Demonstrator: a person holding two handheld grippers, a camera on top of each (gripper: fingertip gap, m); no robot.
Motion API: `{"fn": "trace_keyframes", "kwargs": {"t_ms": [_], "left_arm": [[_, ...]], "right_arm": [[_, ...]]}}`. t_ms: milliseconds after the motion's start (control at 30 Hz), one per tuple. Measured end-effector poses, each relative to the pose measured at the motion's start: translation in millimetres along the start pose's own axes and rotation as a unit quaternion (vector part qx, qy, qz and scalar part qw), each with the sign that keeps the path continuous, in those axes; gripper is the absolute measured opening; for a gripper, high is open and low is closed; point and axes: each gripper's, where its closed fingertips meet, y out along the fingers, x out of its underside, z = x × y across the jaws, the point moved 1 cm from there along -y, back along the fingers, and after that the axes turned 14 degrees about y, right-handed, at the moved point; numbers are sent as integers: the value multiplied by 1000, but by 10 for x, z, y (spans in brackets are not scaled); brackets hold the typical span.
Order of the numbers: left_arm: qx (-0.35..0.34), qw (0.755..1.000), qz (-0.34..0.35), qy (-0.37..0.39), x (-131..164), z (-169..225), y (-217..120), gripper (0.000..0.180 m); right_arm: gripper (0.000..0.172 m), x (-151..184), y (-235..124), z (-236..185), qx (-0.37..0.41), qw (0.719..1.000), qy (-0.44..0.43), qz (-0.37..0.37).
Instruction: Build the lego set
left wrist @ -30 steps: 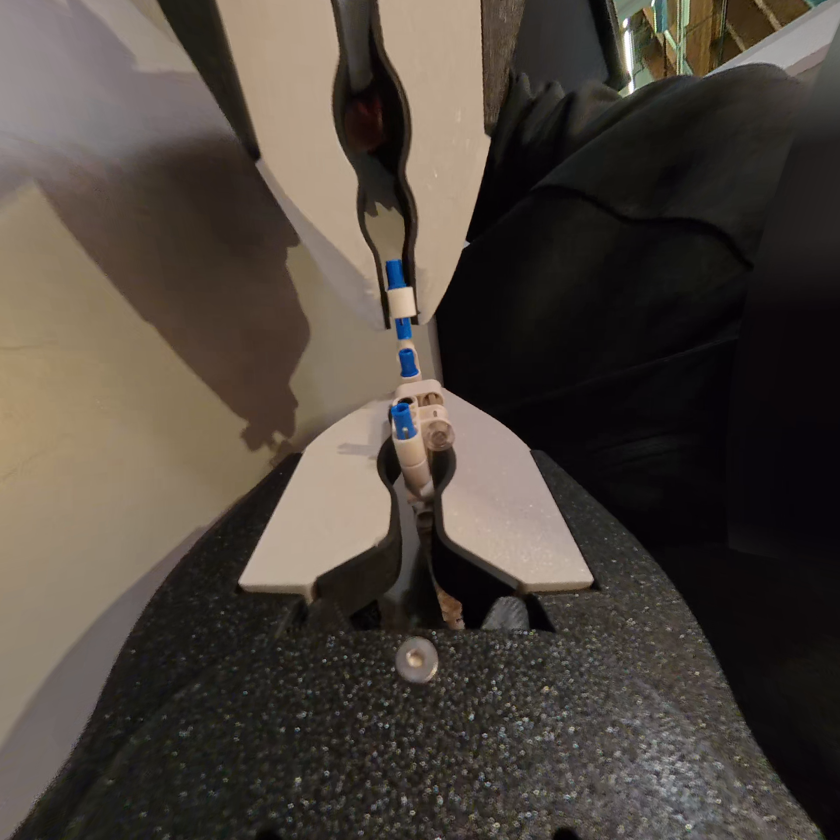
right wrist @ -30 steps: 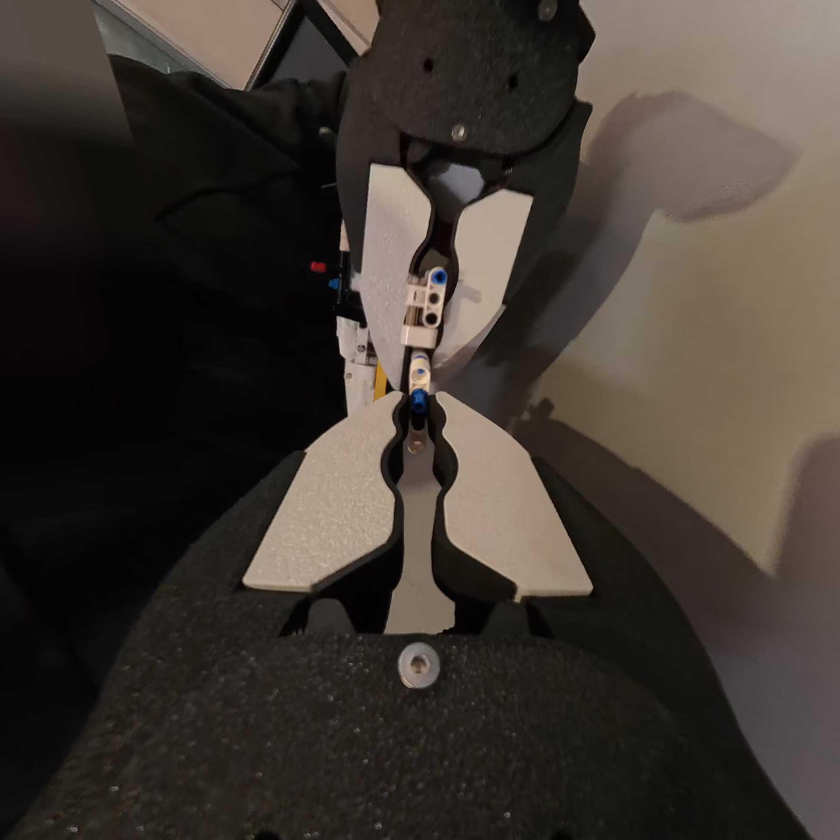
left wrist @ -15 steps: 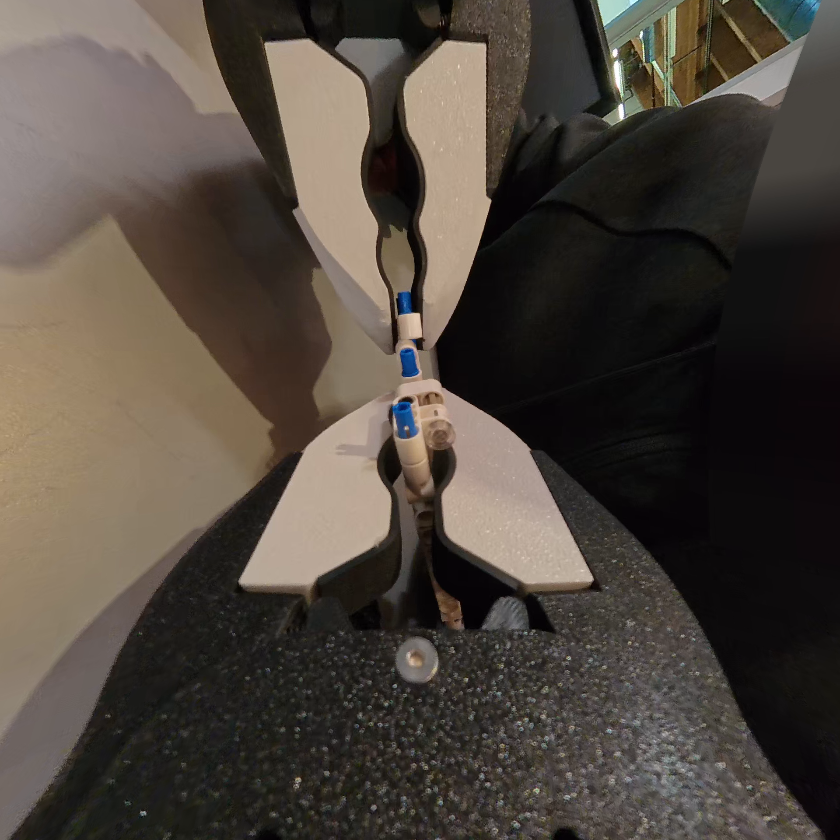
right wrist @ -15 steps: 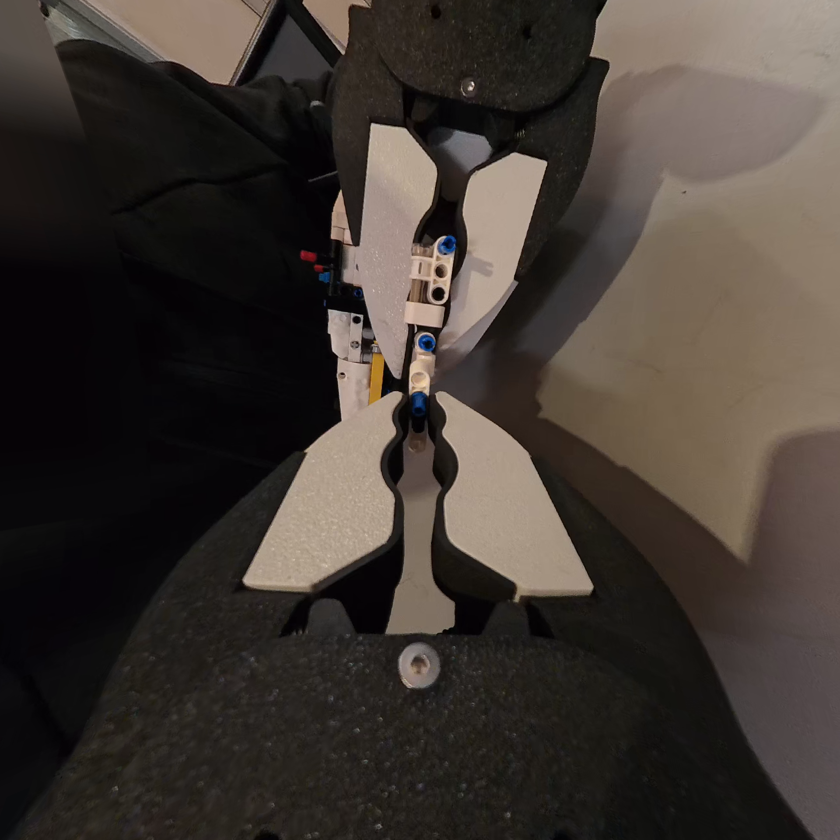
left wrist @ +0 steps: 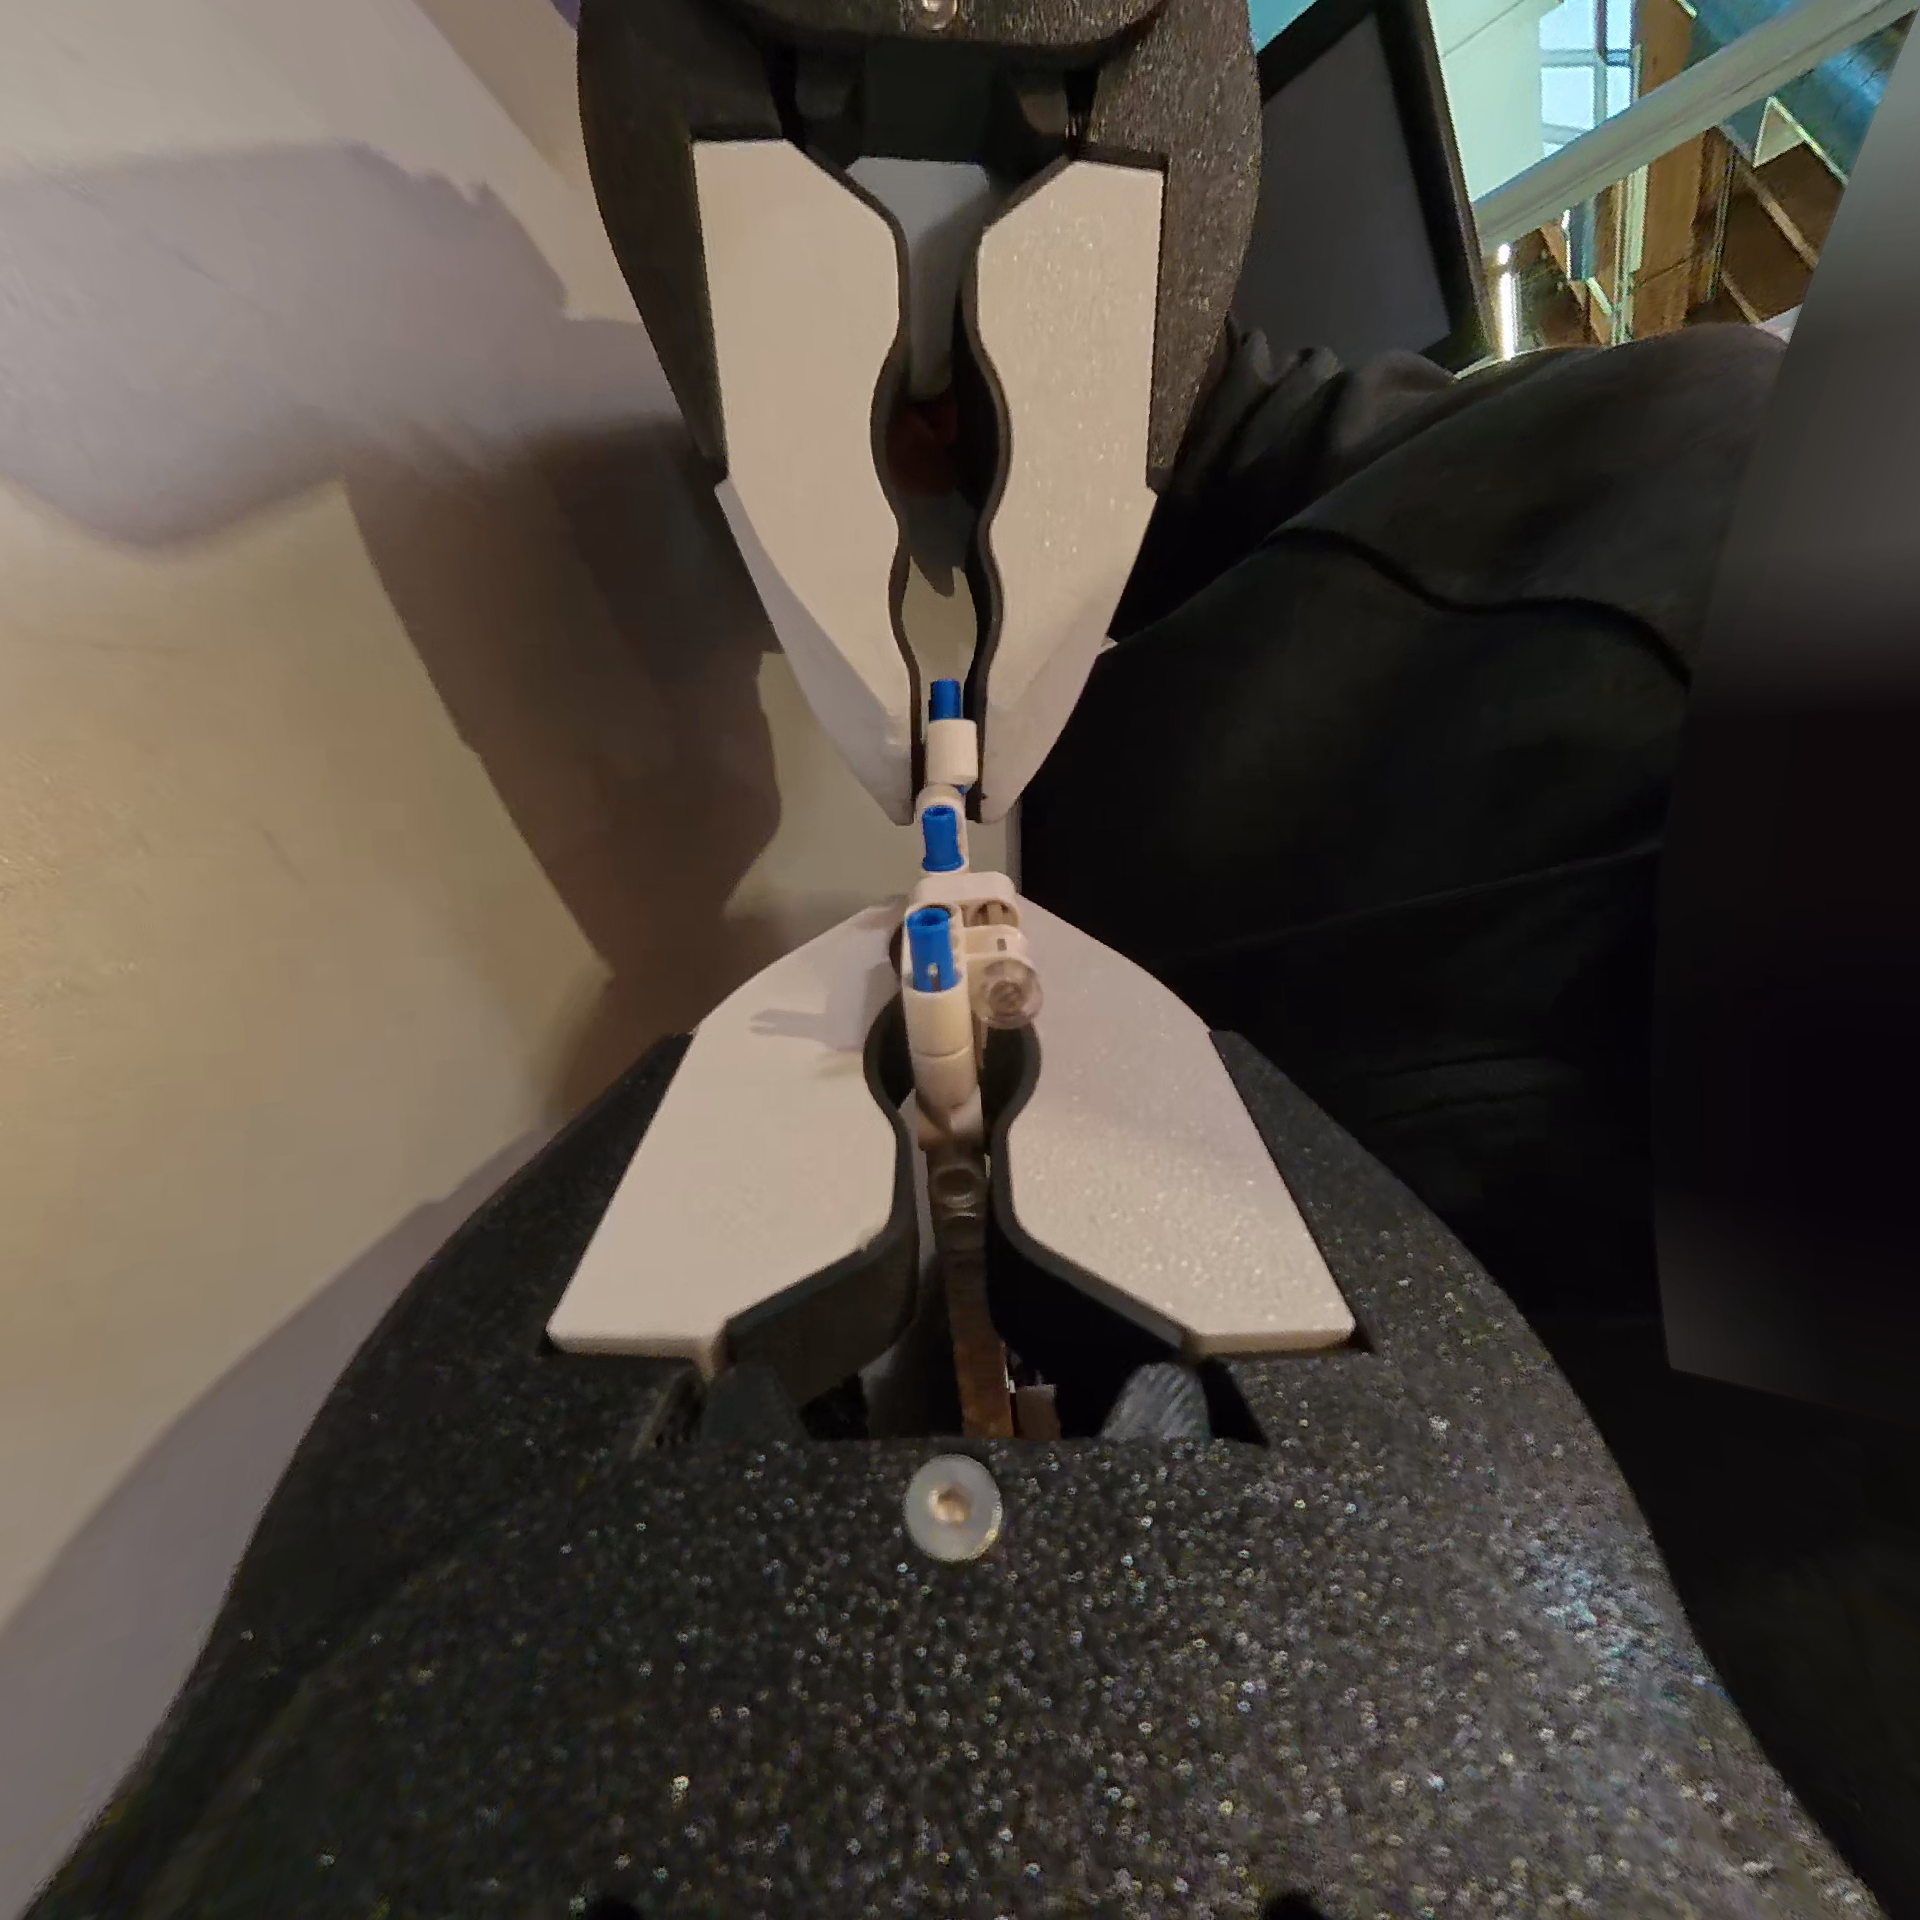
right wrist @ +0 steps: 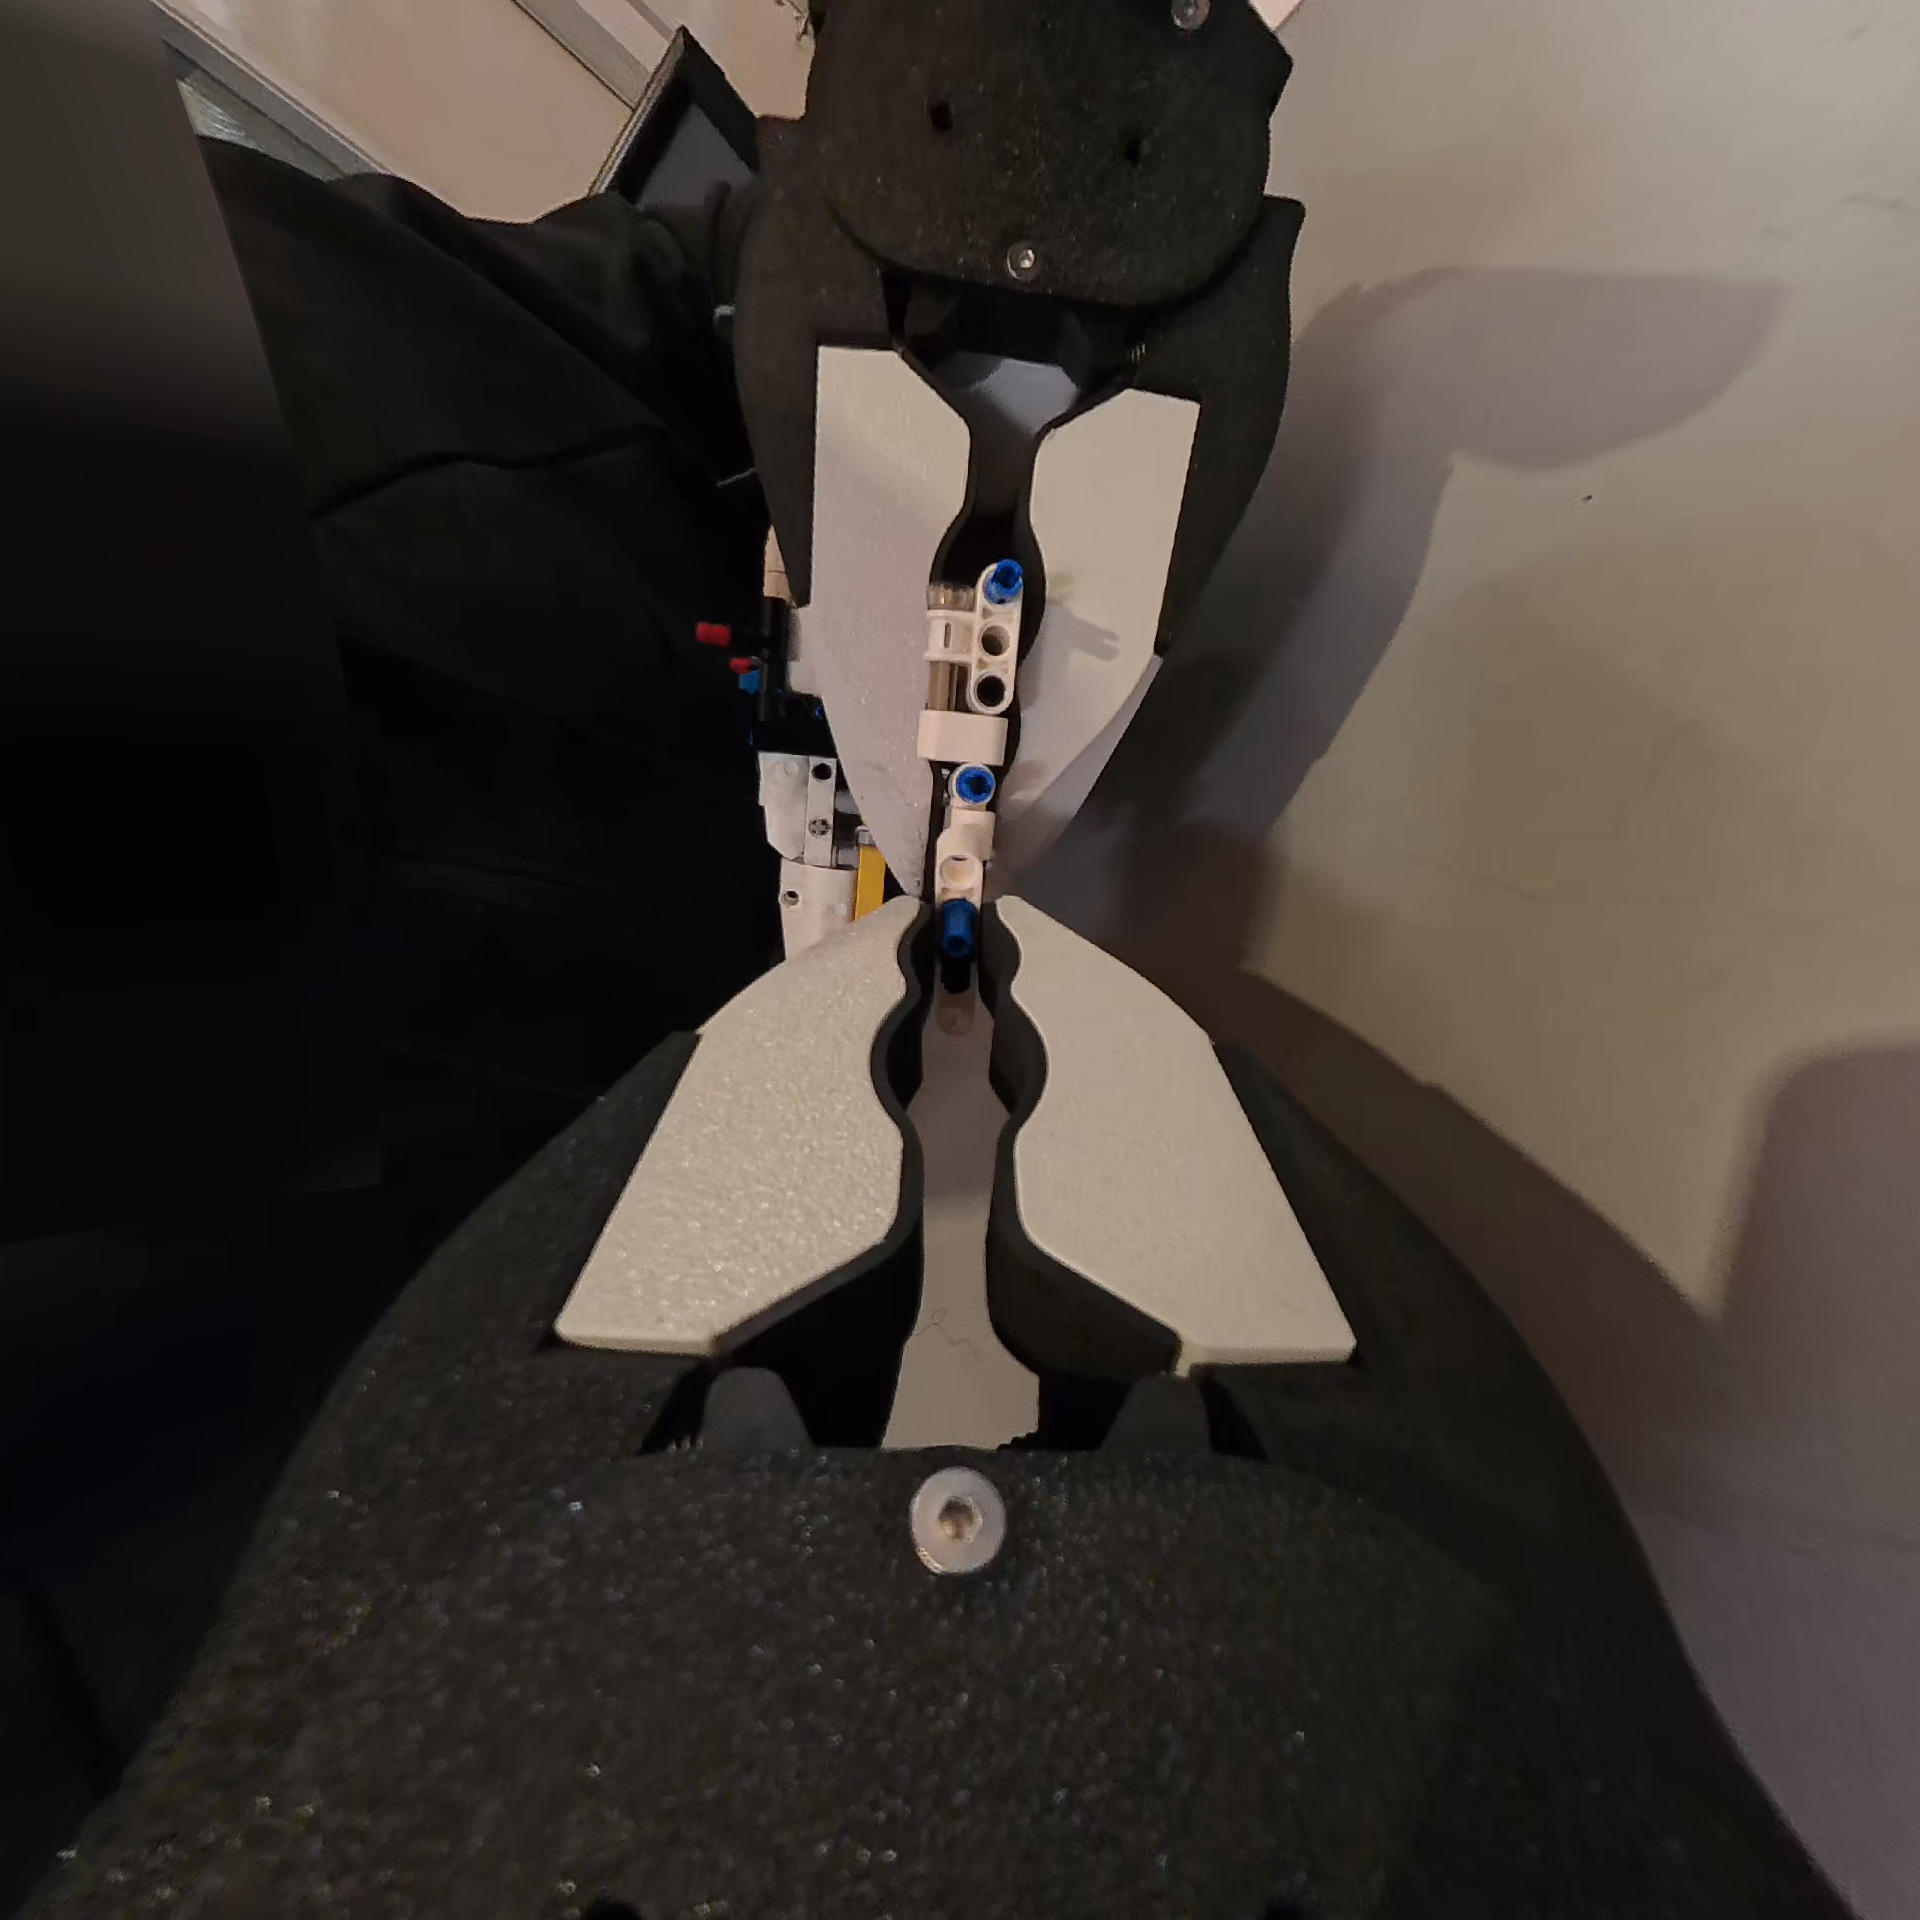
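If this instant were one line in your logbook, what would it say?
left gripper: shut on white toy-brick assembly | right gripper: shut on small white connector with blue pins | grippers tip to tip, pieces nearly meeting

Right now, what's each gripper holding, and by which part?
Left gripper: white toy-brick assembly, held mid-length. Right gripper: small white connector with blue pins, held by its end.

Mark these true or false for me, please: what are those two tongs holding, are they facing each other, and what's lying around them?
1. The two tongs point tip to tip. True: the left tongs face the right tongs.
2. The left tongs hold a red ball. False: they grip a white building-toy assembly with blue pins.
3. The right tongs grip a small white connector with blue pins. True.
4. The surface beneath is bright green. False: the tabletop is pale cream.
5. Dark cloth lies beside the tongs. True.
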Motion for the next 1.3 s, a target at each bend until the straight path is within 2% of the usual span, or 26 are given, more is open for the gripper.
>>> {"fn": "trace_keyframes", "kwargs": {"t_ms": [500, 667, 900, 1100, 1300], "left_arm": [[35, 999, -3, -11, -31, -3, 101, 8], [47, 999, -22, -15, -56, 6, 173, 8], [56, 997, -48, -15, -114, 9, 321, 8], [64, 997, -22, -25, -101, -33, 309, 7], [69, 997, 3, -31, -79, -37, 253, 7]], "right_arm": [[7, 97, -90, 9, -8, 1000, -1, -22], [7, -29, -291, -47, -12, 1000, -9, -15], [7, -159, -329, -61, -41, 998, -10, -46], [7, -152, -313, -11, -41, 998, -6, -52], [7, 10, -294, -2, -41, 998, -6, -54]]}}
